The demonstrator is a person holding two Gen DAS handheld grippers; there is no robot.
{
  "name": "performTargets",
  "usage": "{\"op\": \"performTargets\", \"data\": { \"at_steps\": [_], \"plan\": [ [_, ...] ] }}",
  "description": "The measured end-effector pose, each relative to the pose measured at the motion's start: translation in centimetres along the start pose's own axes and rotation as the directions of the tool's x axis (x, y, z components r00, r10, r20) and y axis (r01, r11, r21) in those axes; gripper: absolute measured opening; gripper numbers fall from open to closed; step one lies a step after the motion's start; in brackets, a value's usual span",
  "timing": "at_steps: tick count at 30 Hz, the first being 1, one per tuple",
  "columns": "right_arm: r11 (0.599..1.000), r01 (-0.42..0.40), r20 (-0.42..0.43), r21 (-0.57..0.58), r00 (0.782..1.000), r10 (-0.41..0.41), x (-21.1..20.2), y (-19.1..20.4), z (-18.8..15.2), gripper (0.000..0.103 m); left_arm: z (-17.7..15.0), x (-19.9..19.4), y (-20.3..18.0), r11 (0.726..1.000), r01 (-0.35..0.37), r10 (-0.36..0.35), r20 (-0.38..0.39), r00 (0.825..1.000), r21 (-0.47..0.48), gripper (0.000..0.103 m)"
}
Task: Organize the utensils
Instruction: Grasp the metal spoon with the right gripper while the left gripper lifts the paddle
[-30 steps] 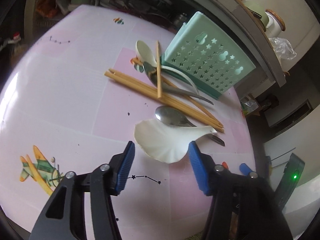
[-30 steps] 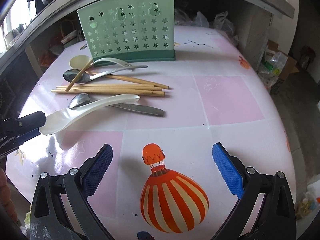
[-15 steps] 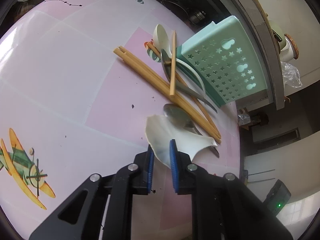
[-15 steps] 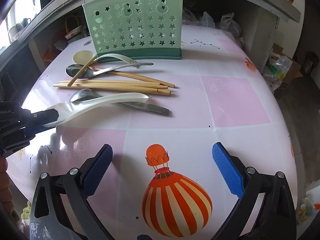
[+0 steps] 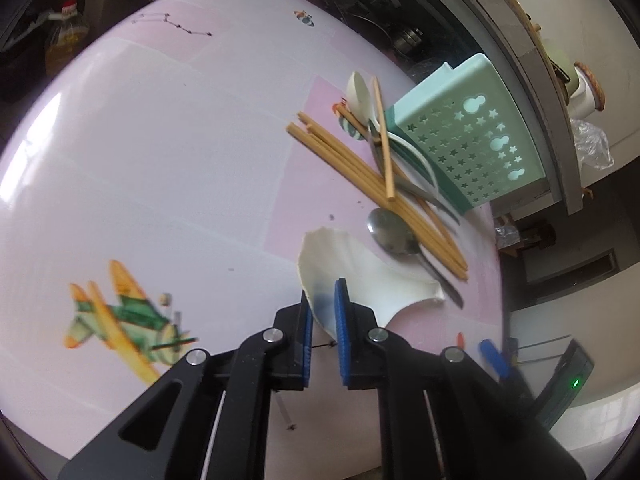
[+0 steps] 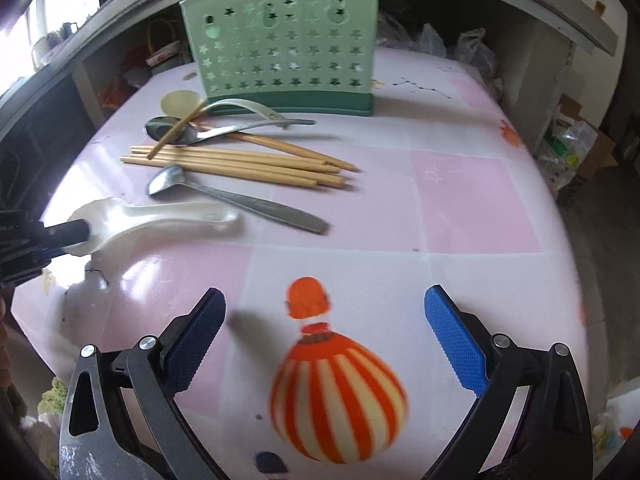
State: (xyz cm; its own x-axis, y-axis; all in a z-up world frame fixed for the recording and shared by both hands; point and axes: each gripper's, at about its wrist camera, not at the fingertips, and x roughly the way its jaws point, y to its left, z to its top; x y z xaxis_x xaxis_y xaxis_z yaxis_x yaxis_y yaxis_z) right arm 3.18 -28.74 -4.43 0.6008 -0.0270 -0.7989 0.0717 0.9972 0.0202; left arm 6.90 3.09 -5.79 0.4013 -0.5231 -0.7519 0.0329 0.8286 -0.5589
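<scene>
White spoon (image 5: 362,280) bowel-end clamped in left gripper (image 5: 323,320), lying on the table (image 6: 460,216) beside the chopsticks (image 6: 240,162). Only right wrist view shows right gripper (image 6: 325,336), spread wide. No legible text.

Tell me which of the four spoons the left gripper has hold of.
The left gripper is shut on the large white spoon, pinching its bowel end; the smaller cream spoon and two metal spoons lie untouched nearer the green holder.

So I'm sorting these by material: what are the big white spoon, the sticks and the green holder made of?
White spoon: glossy, smooth, thick-walled; looks like melamine or ceramic, can't tell which. Chopsticks: matte tan, likely bamboo or wood. Holder: pale green matte plastic, judging by its moulded star cut-outs.
</scene>
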Motion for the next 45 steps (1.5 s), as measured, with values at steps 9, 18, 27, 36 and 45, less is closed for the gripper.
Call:
{"op": "performTargets", "data": {
  "at_steps": [9,18,27,36,45],
  "plan": [
    [0.968,-0.059,0.204,-0.242,0.973,0.11,-4.3,3.0,4.0,0.087,0.5,-3.0,1.9,0.993,-0.041,0.036,0.043,0.998,0.112,0.01],
    [0.796,-0.11,0.07,-0.595,0.98,0.188,0.4,8.4,5.1,0.039,0.9,-5.3,3.6,0.975,-0.08,0.063,0.091,0.994,0.206,0.01],
    [0.676,-0.208,-0.094,-0.707,0.975,0.202,3.5,10.6,5.7,0.022,1.3,-5.4,4.7,0.979,-0.061,0.044,0.092,0.995,0.193,0.01],
    [0.639,-0.27,-0.158,-0.721,0.961,0.228,5.3,11.4,7.7,0.007,1.3,-5.5,4.7,0.98,-0.059,0.04,0.102,0.994,0.189,0.01],
    [0.625,-0.256,-0.13,-0.737,0.962,0.24,4.1,11.2,6.4,0.003,1.0,-6.2,4.6,0.98,-0.082,0.055,0.149,0.987,0.179,0.01]
  ]
}}
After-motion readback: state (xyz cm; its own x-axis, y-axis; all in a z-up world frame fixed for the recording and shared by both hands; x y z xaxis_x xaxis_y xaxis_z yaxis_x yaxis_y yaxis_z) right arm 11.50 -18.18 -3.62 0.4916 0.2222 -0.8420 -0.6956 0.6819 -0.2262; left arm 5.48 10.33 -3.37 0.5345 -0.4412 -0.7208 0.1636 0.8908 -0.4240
